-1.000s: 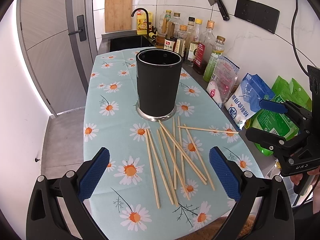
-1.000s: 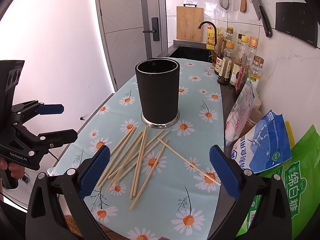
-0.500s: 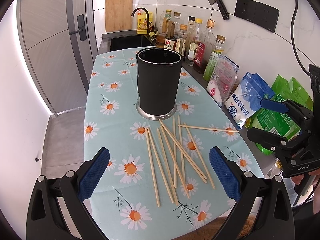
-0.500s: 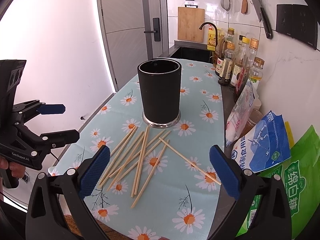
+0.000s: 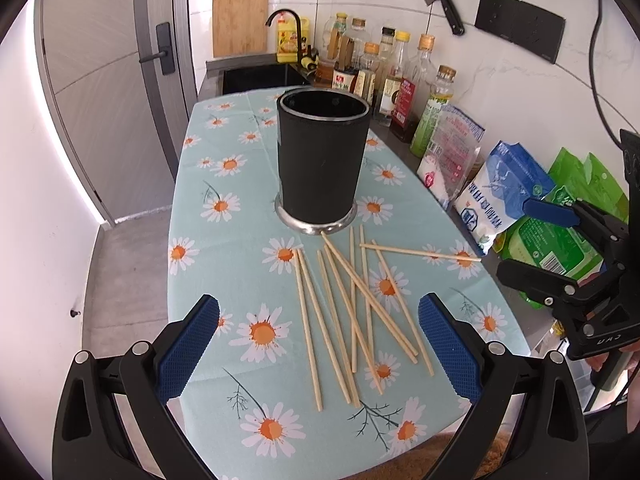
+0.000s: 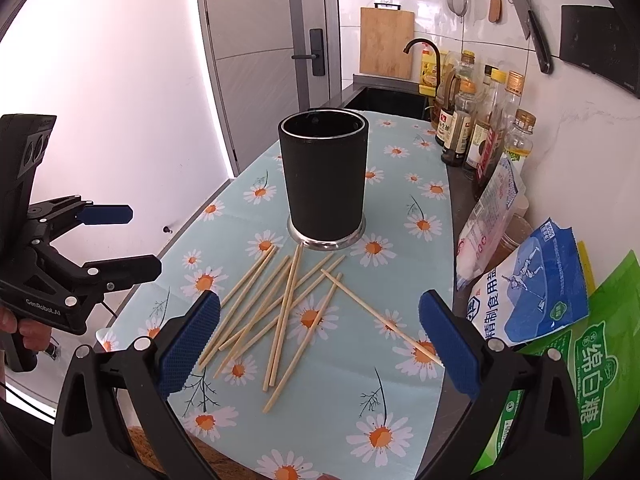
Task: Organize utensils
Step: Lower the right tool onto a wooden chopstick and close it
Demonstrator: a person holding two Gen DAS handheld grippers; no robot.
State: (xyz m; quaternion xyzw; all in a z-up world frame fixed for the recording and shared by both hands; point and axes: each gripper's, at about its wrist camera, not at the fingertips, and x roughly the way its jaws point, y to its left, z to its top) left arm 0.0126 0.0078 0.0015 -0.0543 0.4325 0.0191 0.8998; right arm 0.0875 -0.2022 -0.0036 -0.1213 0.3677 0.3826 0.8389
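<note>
A tall black utensil holder [image 5: 322, 168] [image 6: 324, 180] stands upright on the daisy tablecloth [image 5: 224, 184], and its inside looks empty. Several wooden chopsticks [image 5: 352, 304] [image 6: 280, 312] lie scattered and crossed just in front of its steel base. One stick [image 5: 420, 253] lies crosswise to the right. My left gripper [image 5: 318, 344] hovers open over the near ends of the sticks with nothing between its blue pads. My right gripper [image 6: 320, 344] is open and empty above the same pile. Each shows in the other's view: the right gripper [image 5: 524, 244] at the table's right side, the left gripper [image 6: 140, 240] at its left.
Oil and sauce bottles [image 5: 400, 76] line the wall on the right, with bags of salt and sugar [image 5: 496, 192] [image 6: 532, 292] beside the table edge. A sink [image 5: 260, 76] and a cutting board [image 6: 386, 42] are behind. The table's left edge drops to the floor.
The right wrist view has drifted a little, so the holder sits slightly further right in it. Nothing on the table has moved. Both grippers stay open.
</note>
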